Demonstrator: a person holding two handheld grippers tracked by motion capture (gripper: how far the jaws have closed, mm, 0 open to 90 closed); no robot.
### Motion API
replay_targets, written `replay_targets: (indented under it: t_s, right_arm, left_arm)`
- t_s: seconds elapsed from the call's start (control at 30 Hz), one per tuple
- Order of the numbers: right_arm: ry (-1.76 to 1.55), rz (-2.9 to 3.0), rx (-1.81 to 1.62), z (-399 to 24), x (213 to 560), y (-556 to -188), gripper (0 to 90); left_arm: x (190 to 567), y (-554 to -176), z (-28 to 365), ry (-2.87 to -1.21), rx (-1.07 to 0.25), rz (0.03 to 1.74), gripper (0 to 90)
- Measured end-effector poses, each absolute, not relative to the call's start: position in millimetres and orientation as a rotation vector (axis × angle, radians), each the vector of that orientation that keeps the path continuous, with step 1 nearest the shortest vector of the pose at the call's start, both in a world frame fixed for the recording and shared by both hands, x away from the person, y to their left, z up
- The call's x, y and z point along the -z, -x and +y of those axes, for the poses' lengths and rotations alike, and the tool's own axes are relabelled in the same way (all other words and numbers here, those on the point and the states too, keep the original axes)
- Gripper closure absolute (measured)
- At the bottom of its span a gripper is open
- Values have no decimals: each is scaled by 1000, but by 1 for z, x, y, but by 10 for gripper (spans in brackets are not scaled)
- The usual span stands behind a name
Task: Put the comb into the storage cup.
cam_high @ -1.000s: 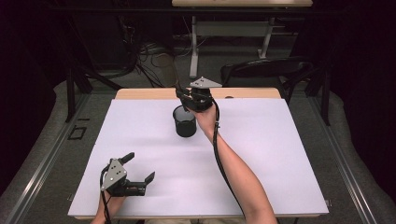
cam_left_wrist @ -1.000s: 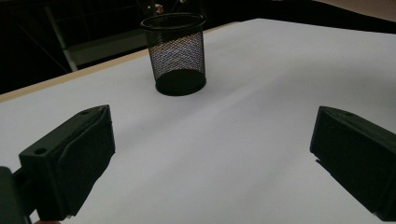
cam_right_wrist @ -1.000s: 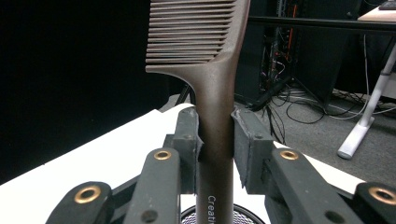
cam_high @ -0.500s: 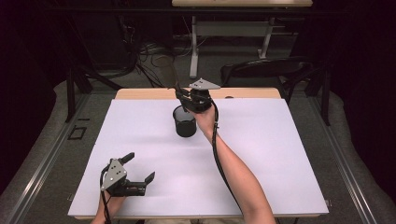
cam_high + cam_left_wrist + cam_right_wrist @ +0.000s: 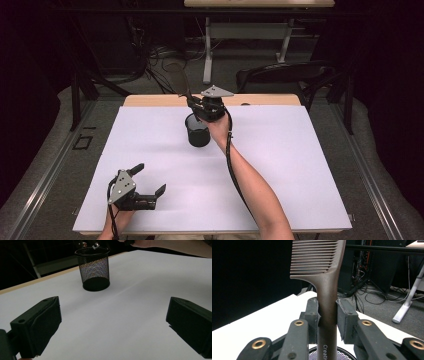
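Your right gripper clamps the comb by its handle, just above the cup at twelve o'clock; insertion remains; left gripper gapes, empty.

Two grippers were counted: the left gripper at about 7 o'clock on the table and the right gripper at about 12 o'clock. One comb was counted, clamped between the right gripper's jaws. One mesh cup was counted, just below that gripper, at about 12 o'clock. One white-covered table was counted. One chair was seen beyond the table, at about 1 o'clock.
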State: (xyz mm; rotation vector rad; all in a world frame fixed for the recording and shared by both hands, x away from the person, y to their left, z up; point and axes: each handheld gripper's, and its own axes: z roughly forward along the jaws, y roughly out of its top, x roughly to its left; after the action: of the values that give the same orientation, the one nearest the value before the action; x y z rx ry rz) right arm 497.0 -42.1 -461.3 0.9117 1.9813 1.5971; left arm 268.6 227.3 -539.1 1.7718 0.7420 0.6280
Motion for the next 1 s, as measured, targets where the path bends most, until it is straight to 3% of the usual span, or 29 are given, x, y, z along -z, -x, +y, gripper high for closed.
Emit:
replay_targets:
  t_s: [1.0]
  right_arm:
    - [-887, 2005, -1570, -41, 476, -498, 730]
  left_arm:
    - [539, -269, 228, -1770, -631, 739, 1]
